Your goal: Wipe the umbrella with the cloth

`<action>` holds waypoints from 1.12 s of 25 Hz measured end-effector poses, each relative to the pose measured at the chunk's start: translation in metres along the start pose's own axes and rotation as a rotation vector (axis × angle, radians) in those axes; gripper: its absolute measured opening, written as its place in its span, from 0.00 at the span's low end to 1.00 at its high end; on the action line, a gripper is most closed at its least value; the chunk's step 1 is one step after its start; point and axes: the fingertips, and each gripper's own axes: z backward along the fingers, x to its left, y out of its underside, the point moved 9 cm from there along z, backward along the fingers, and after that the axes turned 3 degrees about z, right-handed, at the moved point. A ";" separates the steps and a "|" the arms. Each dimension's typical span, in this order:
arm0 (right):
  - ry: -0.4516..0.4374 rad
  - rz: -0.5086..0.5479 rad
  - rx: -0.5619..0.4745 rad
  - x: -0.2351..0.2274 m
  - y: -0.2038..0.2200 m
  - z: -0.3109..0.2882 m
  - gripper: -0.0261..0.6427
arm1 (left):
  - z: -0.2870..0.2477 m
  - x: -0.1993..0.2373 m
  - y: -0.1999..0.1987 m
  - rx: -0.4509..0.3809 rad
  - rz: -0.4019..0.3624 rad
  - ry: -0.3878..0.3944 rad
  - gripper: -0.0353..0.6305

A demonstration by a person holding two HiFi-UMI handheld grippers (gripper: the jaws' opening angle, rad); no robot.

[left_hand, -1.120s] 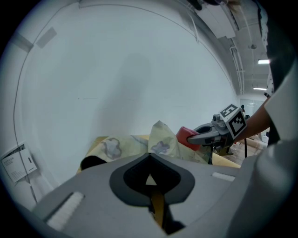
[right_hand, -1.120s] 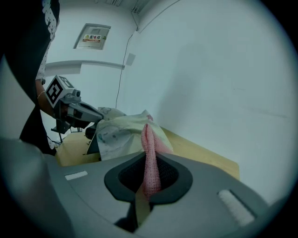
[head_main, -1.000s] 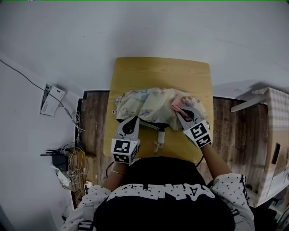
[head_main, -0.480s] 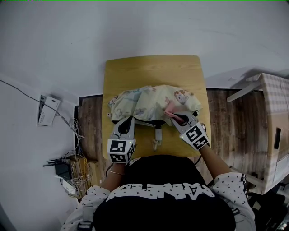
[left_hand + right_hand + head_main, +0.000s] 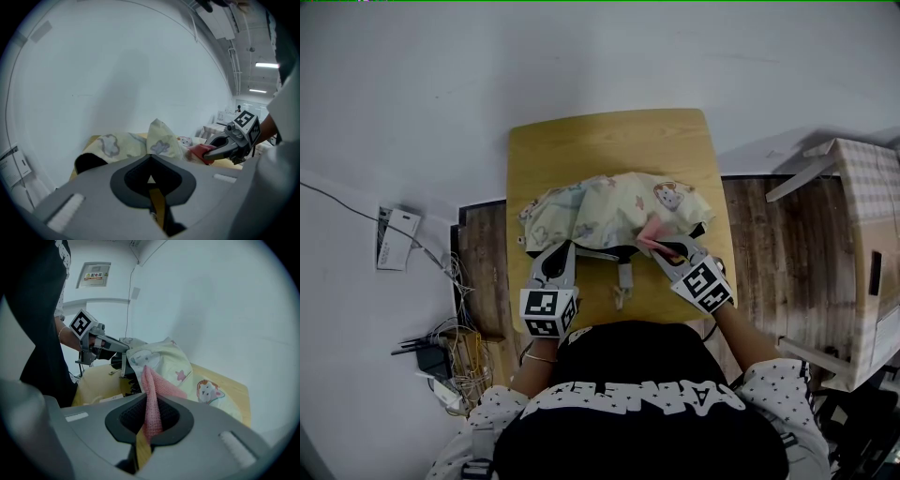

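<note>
A pale yellow umbrella with cartoon prints lies collapsed across the wooden table. Its handle and strap stick out toward me. My left gripper is shut on the near left edge of the canopy. In the left gripper view the umbrella fabric stands up in a peak just past the left gripper. My right gripper is shut on a pink cloth, which rests on the canopy's near right edge below a bear print. The pink cloth runs out between the jaws onto the umbrella.
A cardboard box stands on the floor at the right. Cables and a power strip lie on the floor at the left, near a small white device. A white wall is behind the table.
My right gripper has drawn the pink cloth from the bear print toward the canopy's near edge, slightly leftward. The left gripper has kept its hold in place.
</note>
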 end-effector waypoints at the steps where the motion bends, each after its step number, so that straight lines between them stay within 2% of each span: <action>1: -0.005 0.000 0.003 0.001 0.001 0.000 0.09 | 0.000 0.000 0.000 0.001 0.000 0.001 0.05; 9: -0.029 -0.004 0.026 0.011 0.010 0.005 0.09 | 0.000 -0.001 0.001 0.000 -0.002 0.004 0.05; 16: -0.007 -0.013 0.005 0.010 0.011 0.012 0.09 | 0.001 -0.003 0.001 -0.012 -0.002 0.007 0.05; 21: 0.107 -0.011 -0.103 -0.002 -0.005 0.028 0.09 | 0.003 -0.003 -0.001 -0.020 0.005 0.010 0.05; 28: 0.337 0.029 -0.202 -0.035 -0.028 0.046 0.09 | 0.002 -0.004 -0.001 -0.026 0.004 0.019 0.05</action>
